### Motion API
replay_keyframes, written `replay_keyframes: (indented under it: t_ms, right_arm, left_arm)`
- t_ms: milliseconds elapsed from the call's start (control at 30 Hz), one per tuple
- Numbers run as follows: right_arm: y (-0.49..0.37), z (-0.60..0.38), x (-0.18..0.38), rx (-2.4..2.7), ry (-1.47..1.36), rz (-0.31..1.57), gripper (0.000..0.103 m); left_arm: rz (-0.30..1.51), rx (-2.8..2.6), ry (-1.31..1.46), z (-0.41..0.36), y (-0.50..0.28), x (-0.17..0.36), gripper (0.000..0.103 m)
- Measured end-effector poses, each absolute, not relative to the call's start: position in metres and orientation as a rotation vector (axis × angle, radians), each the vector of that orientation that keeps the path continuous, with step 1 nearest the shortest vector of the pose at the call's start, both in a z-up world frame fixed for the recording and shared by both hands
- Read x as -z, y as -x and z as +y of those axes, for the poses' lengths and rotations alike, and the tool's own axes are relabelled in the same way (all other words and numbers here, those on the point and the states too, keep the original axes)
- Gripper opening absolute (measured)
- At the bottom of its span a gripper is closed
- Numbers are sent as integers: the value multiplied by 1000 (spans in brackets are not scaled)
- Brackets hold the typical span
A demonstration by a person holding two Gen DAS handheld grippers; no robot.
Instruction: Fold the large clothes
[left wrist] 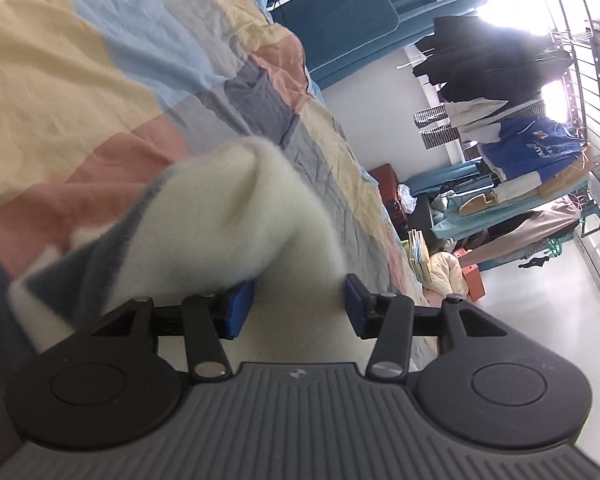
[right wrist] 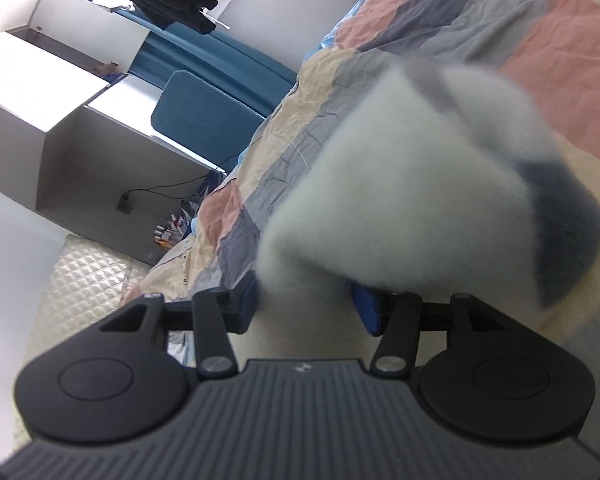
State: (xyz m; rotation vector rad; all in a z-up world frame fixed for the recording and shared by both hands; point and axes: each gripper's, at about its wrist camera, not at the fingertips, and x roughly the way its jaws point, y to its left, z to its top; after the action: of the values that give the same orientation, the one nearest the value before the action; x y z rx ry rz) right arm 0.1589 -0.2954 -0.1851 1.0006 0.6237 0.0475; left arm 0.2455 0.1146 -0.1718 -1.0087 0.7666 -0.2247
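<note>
- Left wrist view: the left gripper (left wrist: 299,306) stands with its blue pads (left wrist: 240,307) spread apart. A fluffy cream-white garment with dark grey-blue patches (left wrist: 236,216) bunches up right in front of it.
- The garment's fold runs from the lower left of this view, where the grey patches show, up and rightward to a rounded cream hump above the gripper. Its long axis lies slantwise across the picture.
- The fleece lies against the left pad and drapes over it; the right pad (left wrist: 356,305) stands clear of the cloth, so nothing is pinched. Pale cloth also fills the gap between the fingers, blurred.
- Behind it spreads a bed under a patchwork quilt of yellow, pink, blue and grey squares (left wrist: 100,80). Farther off stands a metal rack hung with dark and blue clothes (left wrist: 520,140).
- Right wrist view: the right gripper (right wrist: 306,306) also holds its blue pads parted, with the same garment (right wrist: 400,184) heaped just ahead of it.
- Here the cloth rises from between the fingers and leans up to the right, a dark grey patch on its right flank. It hangs over the right pad (right wrist: 370,312) and brushes past the left one; whether it touches either I cannot tell, for blur.
- The quilt (right wrist: 540,60) lies beyond, and a white desk (right wrist: 80,120) stands at the left.
</note>
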Motion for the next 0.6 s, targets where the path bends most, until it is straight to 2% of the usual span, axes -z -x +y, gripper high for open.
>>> replay_keyframes:
  t_ms: [600]
  right_arm:
    - [-261,-292,231,-75,-798,658,51]
  left_arm:
    - [830,210,756,90,-350,219,53]
